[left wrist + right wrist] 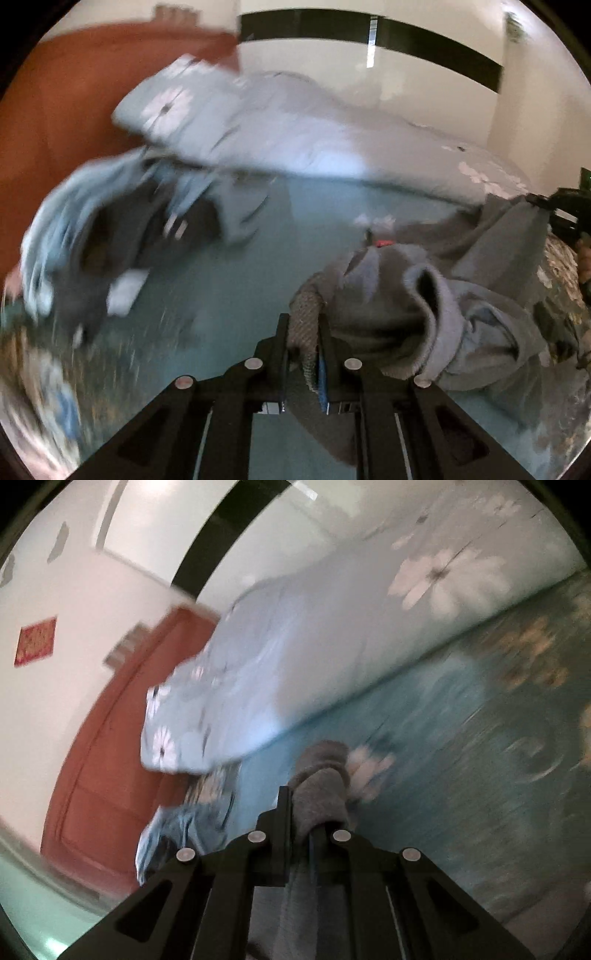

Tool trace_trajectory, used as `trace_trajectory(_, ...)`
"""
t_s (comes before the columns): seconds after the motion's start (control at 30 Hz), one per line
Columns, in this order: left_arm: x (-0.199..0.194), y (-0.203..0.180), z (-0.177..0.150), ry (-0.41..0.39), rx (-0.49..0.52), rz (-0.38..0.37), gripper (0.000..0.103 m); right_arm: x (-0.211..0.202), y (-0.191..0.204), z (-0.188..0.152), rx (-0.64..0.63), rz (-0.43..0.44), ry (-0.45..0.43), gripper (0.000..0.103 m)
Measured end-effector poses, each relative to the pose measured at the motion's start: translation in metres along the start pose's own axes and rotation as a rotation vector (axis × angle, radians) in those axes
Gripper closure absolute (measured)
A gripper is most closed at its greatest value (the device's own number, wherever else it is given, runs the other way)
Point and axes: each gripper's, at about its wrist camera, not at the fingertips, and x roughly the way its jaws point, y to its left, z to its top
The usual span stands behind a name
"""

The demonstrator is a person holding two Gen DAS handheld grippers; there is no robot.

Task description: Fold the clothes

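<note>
A grey sweatshirt hangs bunched above the teal bed sheet. My left gripper is shut on its ribbed hem, which sticks up between the fingers. The right gripper shows at the far right of the left wrist view, holding another edge of the same garment. In the right wrist view my right gripper is shut on a fold of the grey sweatshirt, which bulges past the fingertips. Both views are motion-blurred.
A pile of light blue and dark clothes lies at the left on the bed. A pale blue floral duvet is heaped along the far side. A red-brown door and white walls stand behind.
</note>
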Motion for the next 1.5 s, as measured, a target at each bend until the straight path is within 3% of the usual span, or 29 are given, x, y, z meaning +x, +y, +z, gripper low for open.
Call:
trace_trajectory(0.17, 0.021, -0.047, 0.056, -0.055, 0.057, -0.075, 0.090, -0.078, -0.028, 0.030, -0.001, -0.026, -0.169, 0.096)
trace_trajectory(0.33, 0.053, -0.091, 0.077, -0.027, 0.114, -0.146, 0.090, -0.138, -0.058, 0.039, -0.028, -0.114, -0.316, 0.096)
trace_trajectory(0.57, 0.107, -0.136, 0.061, 0.104, 0.201, -0.136, 0.089, -0.140, -0.123, 0.027, 0.076, -0.230, -0.299, 0.096)
trace_trajectory(0.77, 0.116, -0.124, 0.036, 0.163, 0.095, -0.201, 0.085, -0.123, -0.159, 0.012, 0.156, -0.296, -0.233, 0.096)
trace_trajectory(0.93, 0.097, -0.118, 0.020, 0.152, 0.090, -0.216, 0.074, -0.118, -0.167, 0.004, 0.157, -0.337, -0.203, 0.096)
trace_trajectory(1.07, 0.083, -0.101, 0.006, 0.160, -0.023, -0.231, 0.059, -0.115, -0.171, -0.003, 0.154, -0.370, -0.183, 0.093)
trace_trajectory(1.1, 0.080, -0.095, 0.001, 0.165, -0.073, -0.243, 0.055, -0.118, -0.167, -0.005, 0.144, -0.380, -0.186, 0.091)
trace_trajectory(1.13, 0.078, -0.089, -0.006, 0.175, -0.125, -0.264, 0.051, -0.120, -0.164, -0.006, 0.136, -0.384, -0.188, 0.077)
trace_trajectory(1.17, 0.075, -0.085, -0.014, 0.183, -0.174, -0.301, 0.050, -0.122, -0.160, -0.008, 0.130, -0.379, -0.191, 0.055)
trace_trajectory(1.2, 0.071, -0.080, -0.022, 0.190, -0.222, -0.341, 0.050, -0.126, -0.155, -0.011, 0.120, -0.367, -0.196, 0.049)
trace_trajectory(1.3, 0.065, -0.082, -0.051, 0.229, -0.302, -0.445, 0.049, -0.141, -0.134, -0.027, 0.058, -0.351, -0.217, 0.046)
trace_trajectory(1.37, 0.065, -0.092, -0.065, 0.248, -0.301, -0.491, 0.049, -0.151, -0.121, -0.040, 0.015, -0.342, -0.224, 0.045)
trace_trajectory(1.5, 0.075, -0.119, -0.082, 0.306, -0.265, -0.495, 0.048, -0.168, -0.103, -0.070, -0.032, -0.318, -0.208, 0.042)
